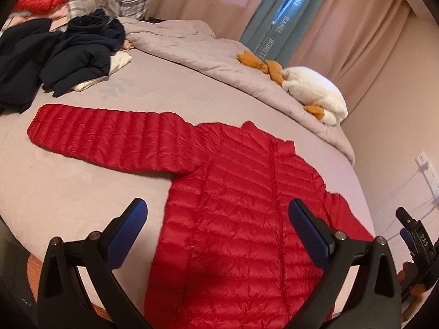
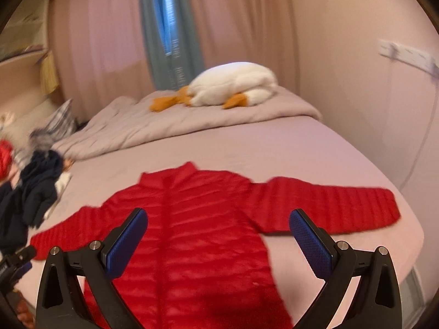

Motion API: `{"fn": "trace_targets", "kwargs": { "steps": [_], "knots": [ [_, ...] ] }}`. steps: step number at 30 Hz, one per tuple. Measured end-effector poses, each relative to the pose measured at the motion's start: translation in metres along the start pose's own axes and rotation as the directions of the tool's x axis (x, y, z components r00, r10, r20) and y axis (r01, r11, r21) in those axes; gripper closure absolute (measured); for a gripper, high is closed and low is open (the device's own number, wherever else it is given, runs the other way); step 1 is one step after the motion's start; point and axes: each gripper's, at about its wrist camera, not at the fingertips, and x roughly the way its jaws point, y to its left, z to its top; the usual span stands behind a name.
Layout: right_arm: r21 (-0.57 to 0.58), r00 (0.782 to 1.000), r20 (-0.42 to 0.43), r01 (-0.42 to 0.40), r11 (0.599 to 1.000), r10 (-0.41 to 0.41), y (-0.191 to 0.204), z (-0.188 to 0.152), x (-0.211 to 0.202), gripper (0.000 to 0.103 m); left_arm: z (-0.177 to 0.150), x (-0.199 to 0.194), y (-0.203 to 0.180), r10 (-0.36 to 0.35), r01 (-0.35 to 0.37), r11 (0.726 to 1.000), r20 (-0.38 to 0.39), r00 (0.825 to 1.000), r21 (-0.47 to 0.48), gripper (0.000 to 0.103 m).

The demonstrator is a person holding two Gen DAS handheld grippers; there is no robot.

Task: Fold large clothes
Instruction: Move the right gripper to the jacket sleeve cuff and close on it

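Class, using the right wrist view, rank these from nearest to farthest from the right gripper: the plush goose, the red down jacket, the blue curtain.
1. red down jacket: spread flat on the bed, directly under the open right gripper.
2. plush goose: lying on the grey duvet at the bed's far side.
3. blue curtain: hanging against the back wall, beyond the bed.

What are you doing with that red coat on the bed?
A person is holding a gripper in each hand, getting ready to fold the red puffy jacket. It lies flat on the bed with both sleeves spread out and the zipper side up. The left gripper and right gripper hang above it with jaws wide open, gripping nothing yet. No fold has been made. Dark clothes sit in a pile, and a plush duck lies on the blanket.
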Motion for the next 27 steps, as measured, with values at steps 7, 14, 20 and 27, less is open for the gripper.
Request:
{"fn": "trace_targets", "kwargs": {
  "steps": [7,14,20,27],
  "knots": [
    [0.193,0.992,-0.019,0.129,0.973,-0.128,-0.071,-0.018,-0.005,0.004,-0.013,0.025,-0.034,-0.016,0.025,0.994,-0.078,0.997,0.107,0.000],
    [0.350,0.963,-0.056,0.266,0.898,-0.263,-0.134,-0.035,-0.008,0.007,-0.028,0.053,-0.059,0.017,0.008,0.981,-0.130,0.991,0.192,0.001],
    [0.394,0.921,-0.094,0.384,0.835,-0.379,-0.174,-0.041,-0.011,0.021,-0.047,0.078,-0.063,-0.024,0.075,0.975,-0.236,0.972,0.210,0.001],
    [0.542,0.931,-0.115,0.352,0.763,-0.347,-0.234,-0.050,-0.004,0.031,-0.073,0.102,-0.047,0.011,0.058,0.981,-0.347,0.938,0.188,0.001]
  ]
}}
